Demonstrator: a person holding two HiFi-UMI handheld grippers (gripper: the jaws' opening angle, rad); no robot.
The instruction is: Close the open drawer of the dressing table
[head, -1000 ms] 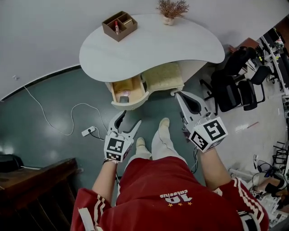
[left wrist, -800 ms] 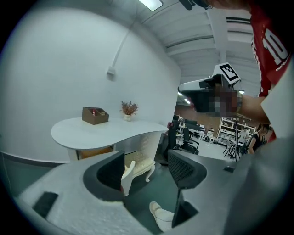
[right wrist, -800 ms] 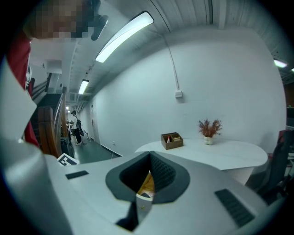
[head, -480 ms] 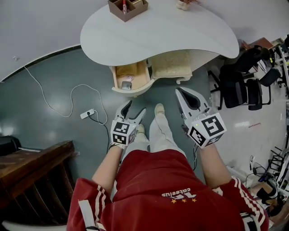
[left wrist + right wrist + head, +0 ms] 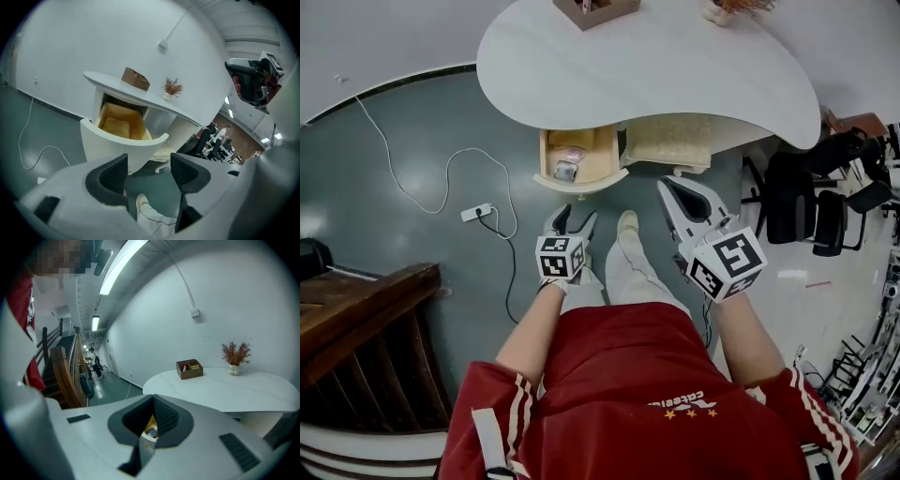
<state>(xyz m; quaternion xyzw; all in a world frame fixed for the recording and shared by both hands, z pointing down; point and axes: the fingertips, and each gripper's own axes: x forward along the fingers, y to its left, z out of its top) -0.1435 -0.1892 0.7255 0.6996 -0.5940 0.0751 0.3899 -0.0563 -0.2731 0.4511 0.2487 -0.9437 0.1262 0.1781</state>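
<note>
The white dressing table (image 5: 675,66) stands against the wall, and its drawer (image 5: 579,180) at the left front is pulled out, showing a wooden inside with small items. My left gripper (image 5: 575,217) is open, just short of the drawer's curved white front (image 5: 123,143), not touching it. Between its pads I see only floor and the person's foot. My right gripper (image 5: 670,187) is shut and empty, held to the right of the drawer near the cream stool (image 5: 667,141). In the right gripper view the pads (image 5: 164,416) meet, and a sliver of the drawer (image 5: 149,430) shows through them.
A brown organiser box (image 5: 595,9) and a dried plant in a vase (image 5: 736,7) stand on the tabletop. A power strip with its cable (image 5: 476,213) lies on the floor at left. Wooden stairs (image 5: 356,319) are at the lower left, black office chairs (image 5: 811,202) at right.
The person has stepped closer to the table. Both grippers have moved forward; the left one now sits just below the drawer front.
</note>
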